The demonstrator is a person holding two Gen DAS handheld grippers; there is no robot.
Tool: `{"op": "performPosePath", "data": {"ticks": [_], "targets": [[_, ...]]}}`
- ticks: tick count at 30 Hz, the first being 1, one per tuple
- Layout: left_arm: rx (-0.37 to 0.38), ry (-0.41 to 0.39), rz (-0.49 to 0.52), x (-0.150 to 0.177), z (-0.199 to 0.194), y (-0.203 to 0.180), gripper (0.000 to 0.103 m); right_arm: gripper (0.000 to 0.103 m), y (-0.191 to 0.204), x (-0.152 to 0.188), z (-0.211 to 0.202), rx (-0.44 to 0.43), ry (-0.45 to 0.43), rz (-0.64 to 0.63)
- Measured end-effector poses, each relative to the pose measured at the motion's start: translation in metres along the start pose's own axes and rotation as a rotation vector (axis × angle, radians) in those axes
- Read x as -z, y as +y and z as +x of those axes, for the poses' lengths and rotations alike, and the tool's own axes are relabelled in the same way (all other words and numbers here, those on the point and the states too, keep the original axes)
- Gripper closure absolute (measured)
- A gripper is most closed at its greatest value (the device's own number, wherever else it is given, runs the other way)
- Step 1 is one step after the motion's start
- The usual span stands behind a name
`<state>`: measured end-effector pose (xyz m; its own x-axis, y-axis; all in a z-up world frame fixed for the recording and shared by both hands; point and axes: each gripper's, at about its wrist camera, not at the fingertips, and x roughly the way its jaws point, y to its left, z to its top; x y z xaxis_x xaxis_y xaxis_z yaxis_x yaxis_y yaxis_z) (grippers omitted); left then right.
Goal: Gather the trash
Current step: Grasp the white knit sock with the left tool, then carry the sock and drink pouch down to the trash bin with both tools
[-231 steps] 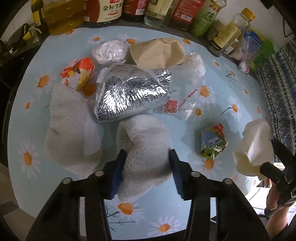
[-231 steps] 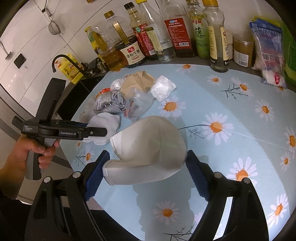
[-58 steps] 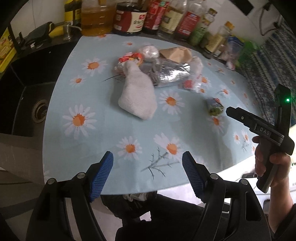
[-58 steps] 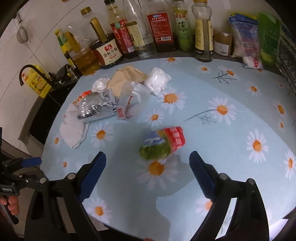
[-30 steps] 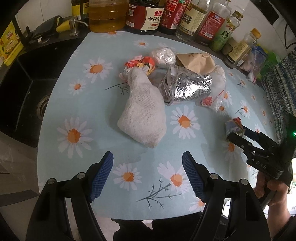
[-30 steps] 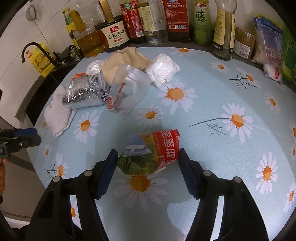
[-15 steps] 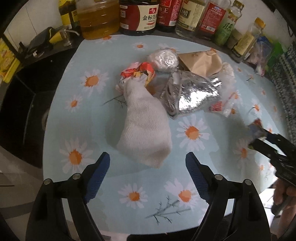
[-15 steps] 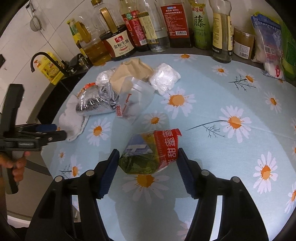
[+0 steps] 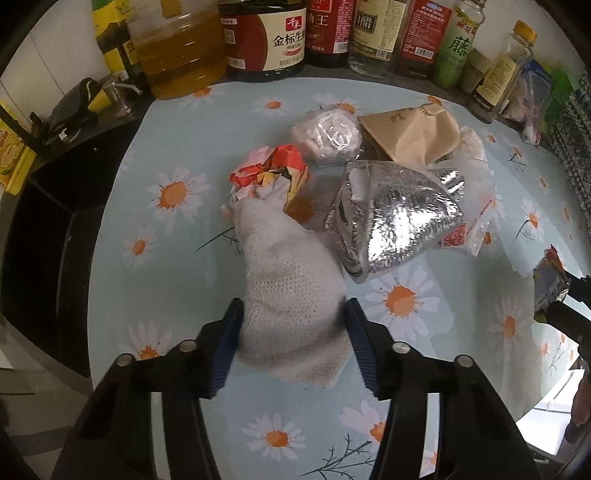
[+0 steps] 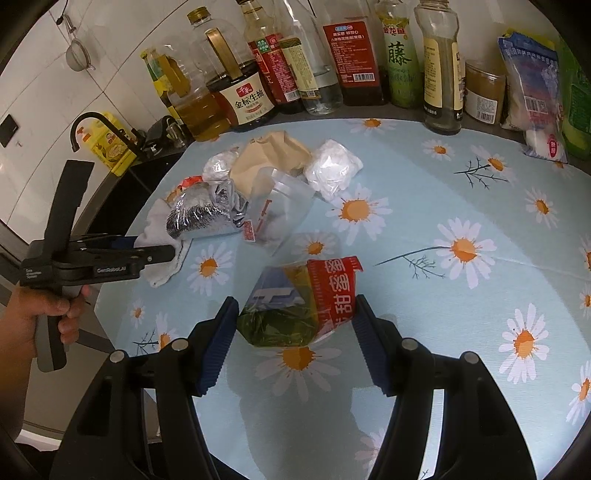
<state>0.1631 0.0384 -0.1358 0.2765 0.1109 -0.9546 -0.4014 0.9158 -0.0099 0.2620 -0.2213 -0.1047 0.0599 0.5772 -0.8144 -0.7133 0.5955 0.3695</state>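
My left gripper (image 9: pixel 291 332) is closing, its blue pads against the near end of the white knitted cloth (image 9: pixel 291 288) on the daisy-print tablecloth (image 9: pixel 155 258). My right gripper (image 10: pixel 293 325) is clamped on a red-and-green snack wrapper (image 10: pixel 303 299) (lifted clear of the cloth). The foil bag (image 9: pixel 391 218) lies just beside the white cloth.

White knitted cloth (image 9: pixel 291 295) lies lower centre on the daisy-print tablecloth (image 9: pixel 147 266); crumpled silver foil bag (image 9: pixel 395 221) to its right; sauce bottles (image 9: pixel 332 33) along the top edge.
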Motion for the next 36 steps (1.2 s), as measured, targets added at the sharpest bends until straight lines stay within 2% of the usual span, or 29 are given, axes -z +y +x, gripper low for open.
{"op": "performPosePath", "data": {"ticks": [6,9,21,27,36], "targets": [[0.036,-0.011,-0.014,0.001,-0.001,0.008,0.071,0.040,0.002,0.000,0.002,0.003,0.003,0.005],[0.046,-0.021,-0.009,0.003,-0.005,0.009,0.075,0.040,0.006,0.000,0.003,0.005,0.003,0.002],[0.074,-0.067,-0.039,0.013,-0.028,0.027,0.076,0.040,0.027,0.004,0.001,0.016,0.000,-0.010],[0.117,-0.088,-0.045,0.023,-0.042,0.033,0.076,0.040,0.041,0.007,0.000,0.022,0.000,-0.016],[0.168,-0.089,-0.028,0.056,-0.057,0.043,0.076,0.040,0.074,0.020,0.004,0.021,0.021,-0.029]]}}
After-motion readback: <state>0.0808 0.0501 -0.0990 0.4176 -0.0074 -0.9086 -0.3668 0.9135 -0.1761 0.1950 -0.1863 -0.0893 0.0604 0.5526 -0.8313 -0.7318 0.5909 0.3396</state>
